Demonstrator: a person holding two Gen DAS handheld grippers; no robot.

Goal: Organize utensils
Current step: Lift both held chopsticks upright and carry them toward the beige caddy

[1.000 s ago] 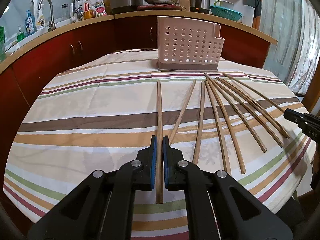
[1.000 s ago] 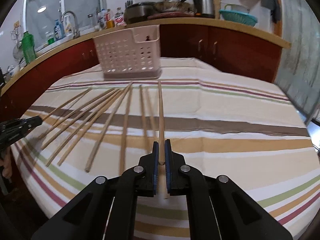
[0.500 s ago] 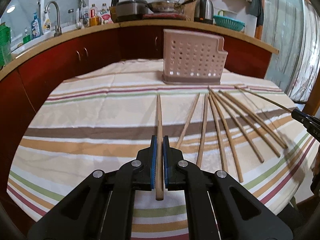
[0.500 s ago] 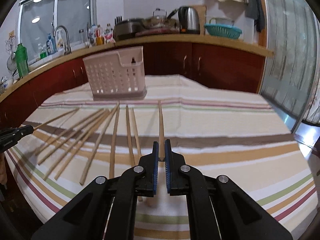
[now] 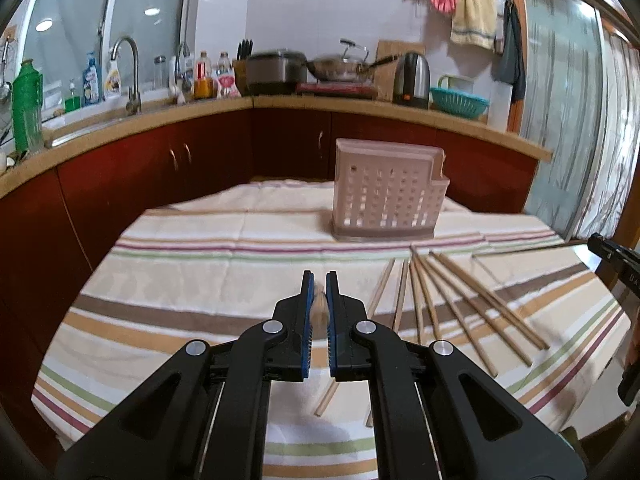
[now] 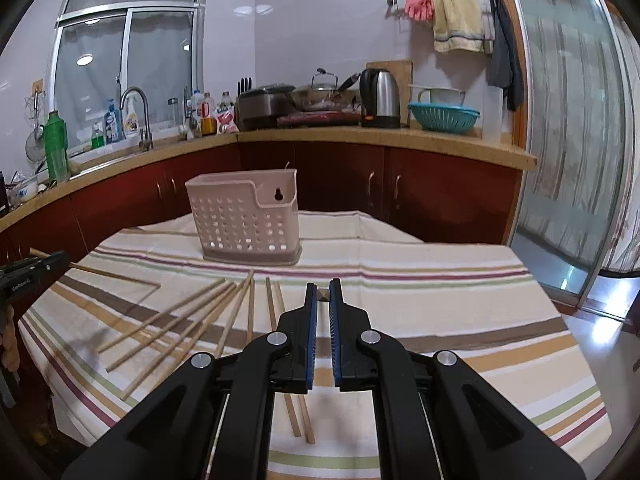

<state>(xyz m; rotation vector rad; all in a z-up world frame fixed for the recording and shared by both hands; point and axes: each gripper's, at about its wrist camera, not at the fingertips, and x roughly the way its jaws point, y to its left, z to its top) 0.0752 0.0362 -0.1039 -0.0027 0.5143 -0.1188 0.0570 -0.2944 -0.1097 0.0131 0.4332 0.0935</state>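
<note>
My left gripper point(image 5: 319, 280) is shut on a wooden chopstick point(image 5: 319, 312) seen end-on between its blue pads, lifted above the striped tablecloth. My right gripper point(image 6: 323, 288) is shut on another chopstick point(image 6: 322, 293), also end-on. A pink perforated utensil holder point(image 5: 386, 196) stands upright at the table's far side, ahead and right of the left gripper; in the right wrist view the holder point(image 6: 244, 220) is ahead and left. Several chopsticks point(image 5: 448, 296) lie fanned on the cloth, also visible in the right wrist view point(image 6: 192, 320).
The round table point(image 5: 192, 264) has a striped cloth. Red cabinets and a counter point(image 5: 160, 120) with sink, bottles, pots and a kettle curve behind it. A glass sliding door point(image 6: 572, 160) is at the right.
Both grippers have lifted their chopsticks off the cloth and tilted them up, so each now points away from the camera. The view has risen toward the holder.
</note>
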